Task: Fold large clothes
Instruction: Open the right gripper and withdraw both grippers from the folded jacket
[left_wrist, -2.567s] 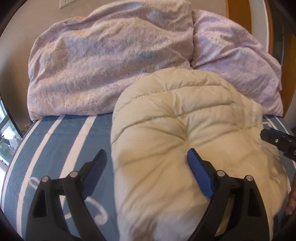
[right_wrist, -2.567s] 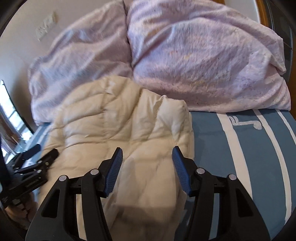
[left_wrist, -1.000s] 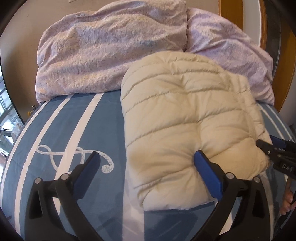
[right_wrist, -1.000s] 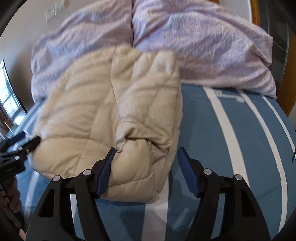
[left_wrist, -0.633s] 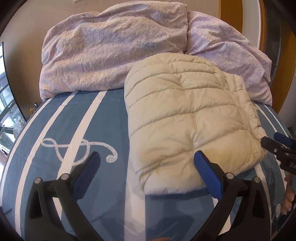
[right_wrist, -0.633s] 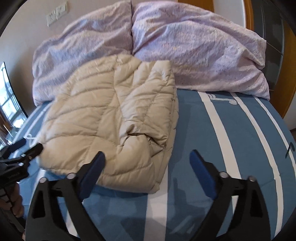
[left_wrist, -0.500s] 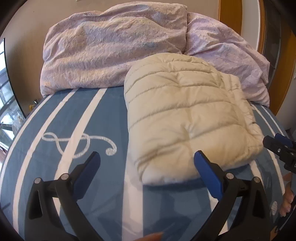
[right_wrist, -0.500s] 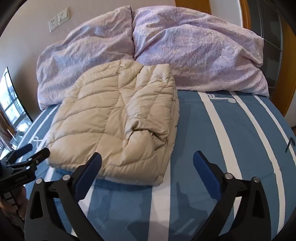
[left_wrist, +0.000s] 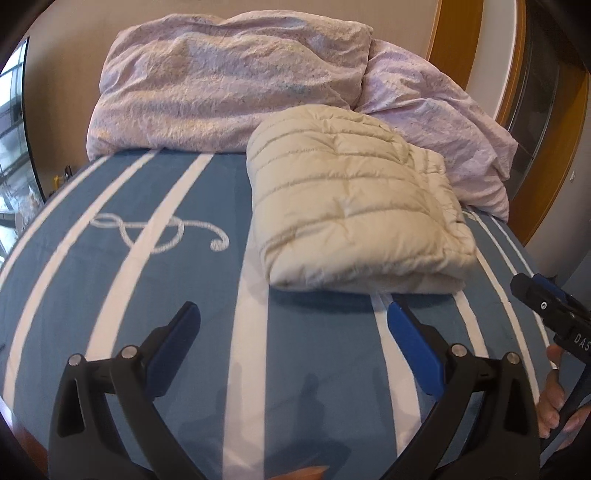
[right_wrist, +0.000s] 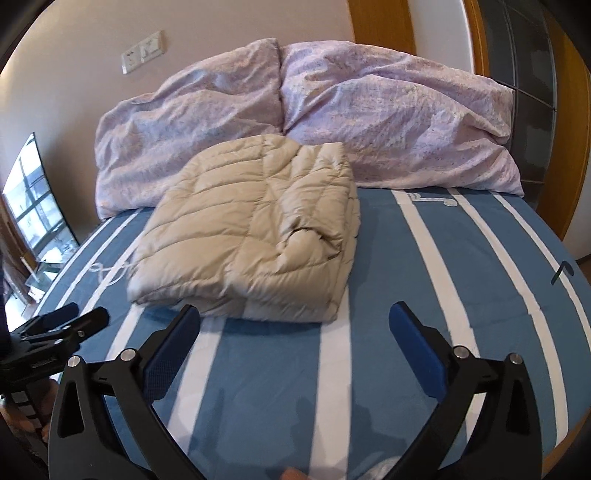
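Note:
A cream quilted down jacket (left_wrist: 354, 199) lies folded into a thick rectangle on the blue striped bed (left_wrist: 147, 295), against the pillows. It also shows in the right wrist view (right_wrist: 255, 236). My left gripper (left_wrist: 293, 332) is open and empty, hovering above the bedspread short of the jacket's near edge. My right gripper (right_wrist: 293, 332) is open and empty too, just in front of the jacket's near edge. Each gripper shows at the edge of the other's view, the right one (left_wrist: 546, 302) and the left one (right_wrist: 59, 325).
Two lilac pillows (right_wrist: 388, 122) are piled at the head of the bed against a beige wall. A wooden door frame (left_wrist: 546, 155) stands at the right. A window (right_wrist: 33, 199) is at the left. The bed's near edge is close below both grippers.
Both grippers let go of the jacket, opened wide and drew back toward the foot of the bed. The jacket now lies folded and untouched.

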